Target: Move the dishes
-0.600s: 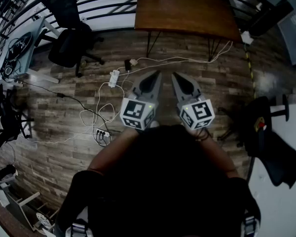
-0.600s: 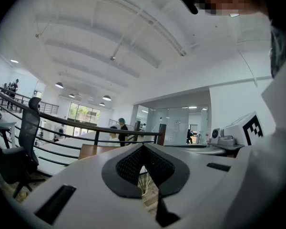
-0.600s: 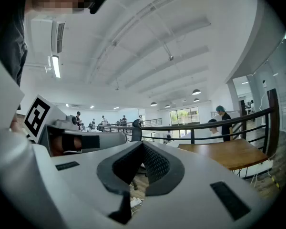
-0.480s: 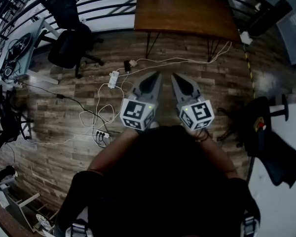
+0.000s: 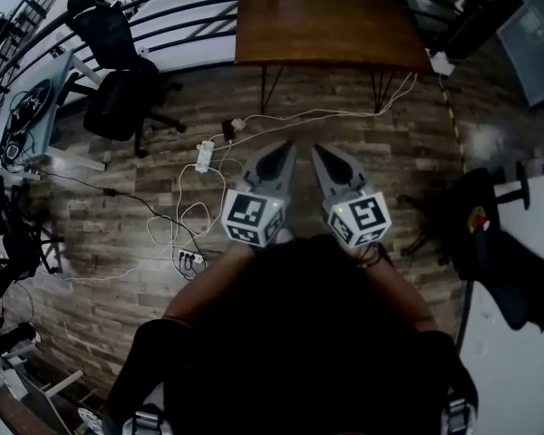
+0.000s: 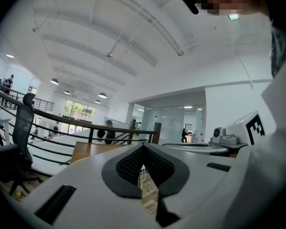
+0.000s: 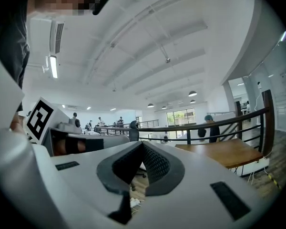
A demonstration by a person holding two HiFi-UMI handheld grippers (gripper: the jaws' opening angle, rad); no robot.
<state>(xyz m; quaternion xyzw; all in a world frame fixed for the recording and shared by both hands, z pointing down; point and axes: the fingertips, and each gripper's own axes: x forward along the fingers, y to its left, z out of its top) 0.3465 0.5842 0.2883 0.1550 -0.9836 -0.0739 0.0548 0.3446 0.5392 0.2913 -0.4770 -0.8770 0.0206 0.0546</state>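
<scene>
Left hand-held gripper [image 5: 288, 148], right hand-held gripper [image 5: 315, 150]: hands hidden.

Pale grey pointed shells on left gripper [image 5: 284, 152] and right gripper [image 5: 320, 152], black-and-white marker cubes [image 5: 252, 216], person's dark top [image 5: 299, 333]

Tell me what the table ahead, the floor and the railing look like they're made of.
Table: likely wood or wood veneer. The top is warm brown and smooth with a faint sheen, on thin dark legs, probably metal.
Floor: wood-look planks in mixed grey-brown, streaked boards; I can't tell real wood from laminate.
Railing: dark bars and posts, probably painted metal.
</scene>
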